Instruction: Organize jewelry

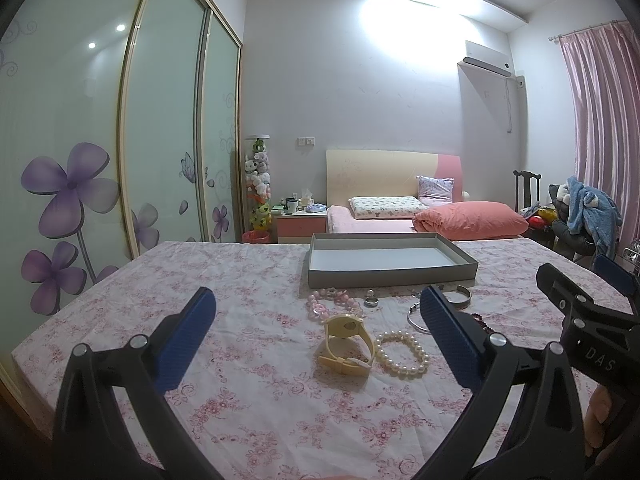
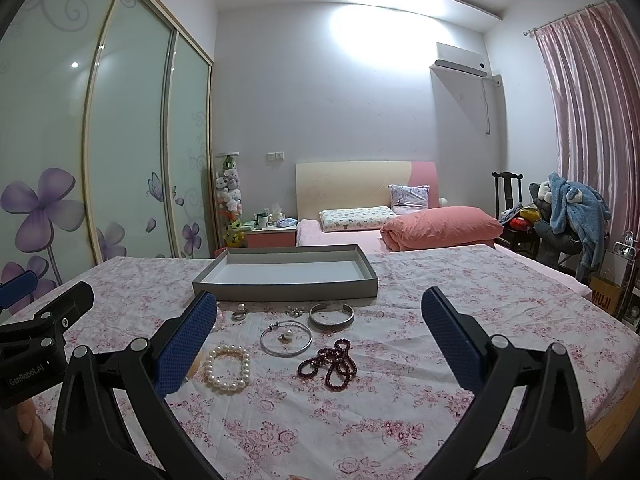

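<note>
Jewelry lies on a floral cloth in front of an empty grey tray (image 1: 390,278) (image 2: 284,286). In the left wrist view: a cream watch (image 1: 347,344), a pearl bracelet (image 1: 402,354), a pink bead bracelet (image 1: 332,300) and a ring (image 1: 371,301). In the right wrist view: the pearl bracelet (image 2: 227,368), a thin silver bangle (image 2: 286,338), a wide silver cuff (image 2: 332,316), a dark red bead string (image 2: 330,364) and small rings (image 2: 239,314). My left gripper (image 1: 316,340) is open above the watch. My right gripper (image 2: 316,344) is open above the bangle and beads.
The cloth-covered table (image 2: 500,304) drops off at its left and right edges. Behind it stand a bed (image 1: 404,216), a nightstand (image 1: 300,220) and a chair with clothes (image 2: 568,216). Sliding wardrobe doors (image 1: 80,160) run along the left.
</note>
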`<action>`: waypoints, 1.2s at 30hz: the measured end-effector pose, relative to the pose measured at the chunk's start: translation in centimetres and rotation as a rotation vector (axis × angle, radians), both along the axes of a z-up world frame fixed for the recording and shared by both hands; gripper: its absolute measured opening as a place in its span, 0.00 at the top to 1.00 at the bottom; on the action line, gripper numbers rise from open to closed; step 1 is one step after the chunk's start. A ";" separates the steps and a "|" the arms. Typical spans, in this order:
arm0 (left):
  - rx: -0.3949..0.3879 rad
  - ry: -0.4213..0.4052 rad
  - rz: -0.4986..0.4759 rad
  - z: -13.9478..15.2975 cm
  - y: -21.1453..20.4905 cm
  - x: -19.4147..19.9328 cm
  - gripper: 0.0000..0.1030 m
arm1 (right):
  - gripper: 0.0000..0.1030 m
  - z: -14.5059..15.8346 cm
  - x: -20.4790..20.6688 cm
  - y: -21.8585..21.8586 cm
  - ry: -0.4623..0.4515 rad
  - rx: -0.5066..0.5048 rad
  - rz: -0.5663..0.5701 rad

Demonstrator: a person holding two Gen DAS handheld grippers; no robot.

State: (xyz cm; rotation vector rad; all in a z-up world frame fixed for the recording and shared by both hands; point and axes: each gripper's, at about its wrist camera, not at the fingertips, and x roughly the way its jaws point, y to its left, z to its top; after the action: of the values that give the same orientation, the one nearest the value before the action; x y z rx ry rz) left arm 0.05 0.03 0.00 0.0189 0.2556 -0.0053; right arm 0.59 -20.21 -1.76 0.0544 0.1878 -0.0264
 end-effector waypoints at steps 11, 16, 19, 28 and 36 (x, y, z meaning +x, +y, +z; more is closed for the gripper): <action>0.000 0.000 0.000 0.0 0.0 0.0 0.04 | 0.02 -0.1 0.0 -0.1 0.000 0.001 0.000; 0.000 0.000 0.000 0.0 0.0 0.0 0.04 | 0.02 -0.1 0.0 -0.1 0.001 0.001 -0.001; 0.000 0.000 0.000 0.0 0.0 0.0 0.04 | 0.02 -0.1 0.0 -0.1 0.001 0.001 -0.001; 0.000 0.001 0.001 0.0 0.0 0.0 0.04 | 0.02 -0.1 0.0 -0.1 0.001 0.002 0.000; 0.002 0.001 0.001 -0.1 -0.3 -0.3 0.04 | 0.02 0.0 0.0 -0.1 0.002 0.001 0.000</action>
State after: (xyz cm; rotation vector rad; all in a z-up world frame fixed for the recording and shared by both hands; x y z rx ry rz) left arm -0.21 -0.27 -0.14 0.0204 0.2566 -0.0041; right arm 0.60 -20.27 -1.79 0.0553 0.1898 -0.0265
